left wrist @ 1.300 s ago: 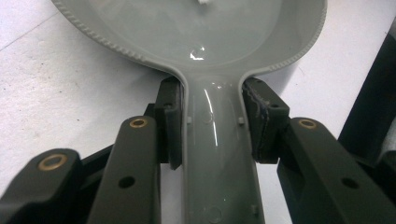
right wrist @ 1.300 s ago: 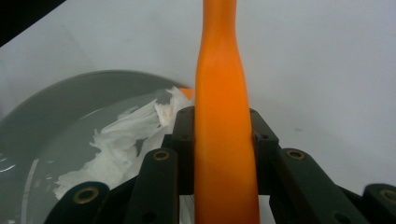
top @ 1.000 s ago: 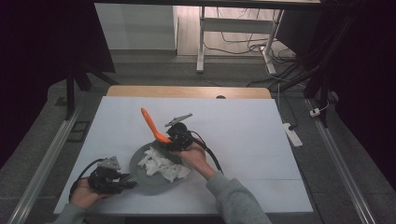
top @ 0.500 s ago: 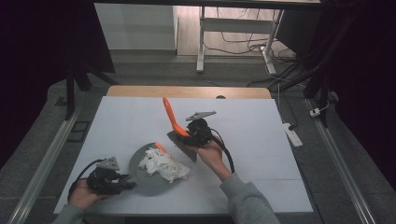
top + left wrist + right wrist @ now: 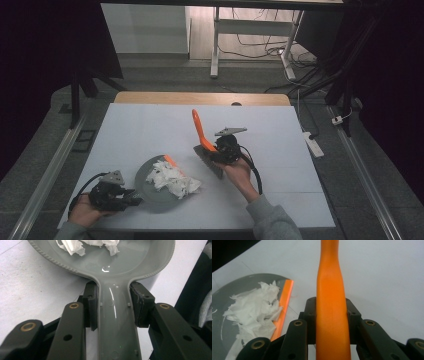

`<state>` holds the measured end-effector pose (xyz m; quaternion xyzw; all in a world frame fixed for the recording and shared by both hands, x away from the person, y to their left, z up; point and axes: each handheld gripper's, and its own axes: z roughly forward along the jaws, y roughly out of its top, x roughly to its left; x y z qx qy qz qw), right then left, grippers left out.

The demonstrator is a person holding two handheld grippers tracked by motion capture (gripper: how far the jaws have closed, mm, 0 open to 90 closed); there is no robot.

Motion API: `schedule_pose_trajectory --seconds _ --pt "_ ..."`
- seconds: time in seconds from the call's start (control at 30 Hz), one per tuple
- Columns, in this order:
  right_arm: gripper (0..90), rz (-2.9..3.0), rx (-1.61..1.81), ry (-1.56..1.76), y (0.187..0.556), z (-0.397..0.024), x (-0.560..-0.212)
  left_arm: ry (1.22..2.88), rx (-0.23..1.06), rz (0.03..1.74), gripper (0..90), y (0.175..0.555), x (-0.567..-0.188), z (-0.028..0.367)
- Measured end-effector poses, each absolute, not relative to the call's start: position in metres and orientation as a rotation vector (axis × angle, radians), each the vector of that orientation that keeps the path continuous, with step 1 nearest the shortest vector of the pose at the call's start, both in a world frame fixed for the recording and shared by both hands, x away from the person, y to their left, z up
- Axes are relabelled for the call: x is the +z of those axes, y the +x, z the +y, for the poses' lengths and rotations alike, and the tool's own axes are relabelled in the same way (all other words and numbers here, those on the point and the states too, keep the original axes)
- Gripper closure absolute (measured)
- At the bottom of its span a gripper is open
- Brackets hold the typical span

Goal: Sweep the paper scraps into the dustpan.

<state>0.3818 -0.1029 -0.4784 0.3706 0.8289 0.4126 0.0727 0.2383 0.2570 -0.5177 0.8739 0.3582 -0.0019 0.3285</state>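
Observation:
A grey dustpan (image 5: 146, 186) with an orange lip (image 5: 171, 161) lies on the white table at the front left and holds crumpled white paper (image 5: 172, 179). My left gripper (image 5: 127, 197) is shut on its grey handle (image 5: 116, 322), pads pressed on both sides, just below the pan's rim (image 5: 147, 272) and paper (image 5: 72, 246). Right of the pan, my right gripper (image 5: 214, 151) is shut on a brush's orange handle (image 5: 199, 127), which points up and away; the grey brush head (image 5: 210, 161) hangs below. The right gripper view shows the handle (image 5: 332, 302) between the jaws, with dustpan (image 5: 232, 290) and paper (image 5: 257, 310) at left.
The white table top (image 5: 300, 190) spreads to the right and far side, ending in a wooden edge (image 5: 200, 97). A white power strip (image 5: 312, 142) lies on the floor beside the table's right edge. Metal rails (image 5: 45, 180) run along both sides.
My right gripper carried the brush rightward, from over the dustpan's far rim to beside it. The left gripper and dustpan stayed put.

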Motion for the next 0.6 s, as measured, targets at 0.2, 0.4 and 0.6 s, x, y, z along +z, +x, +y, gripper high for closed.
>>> schedule_pose_trajectory --seconds 0.2,0.4,0.6 --pt "70.0 2.495 1.184 1.141 0.376 -0.106 -0.487 2.291 0.003 0.947 61.7 0.237 -0.517 0.254" --pt "70.1 2.503 1.172 1.130 0.371 -0.103 -0.489 2.293 0.007 0.944 61.7 0.237 -0.517 0.252" --pt "70.1 2.530 1.192 1.118 0.369 -0.094 -0.492 2.296 0.007 0.938 61.8 0.237 -0.517 0.250"
